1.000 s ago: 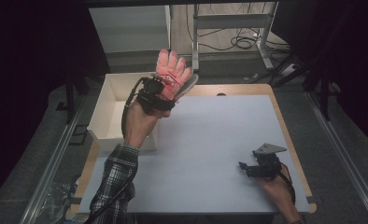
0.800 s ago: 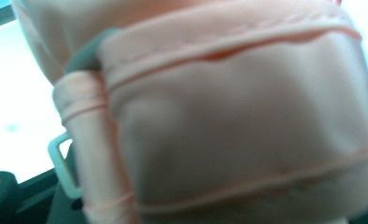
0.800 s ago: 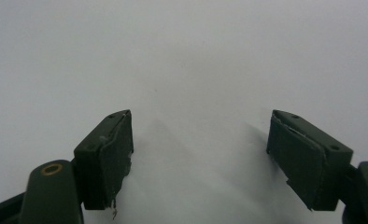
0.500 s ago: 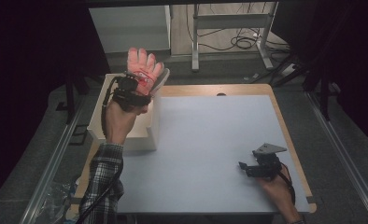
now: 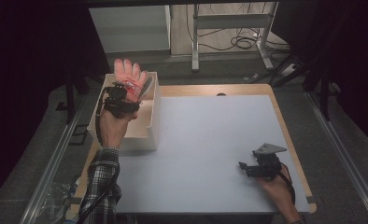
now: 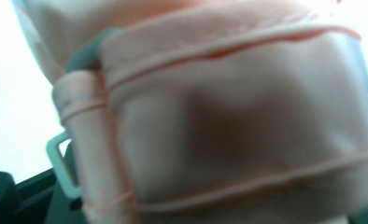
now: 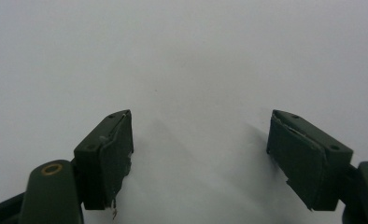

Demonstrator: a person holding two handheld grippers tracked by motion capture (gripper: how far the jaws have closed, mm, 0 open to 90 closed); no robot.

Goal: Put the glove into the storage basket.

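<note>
While held over the box, glove pinched at the cuff by left hand-held gripper: soft, light, floppy. Right hand-held gripper gaped, idle on desk.

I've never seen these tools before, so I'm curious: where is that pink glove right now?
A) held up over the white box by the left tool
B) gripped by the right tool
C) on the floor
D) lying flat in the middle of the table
A: the left gripper holds the pink glove above the white box, while the right gripper sits open over bare table.
</note>
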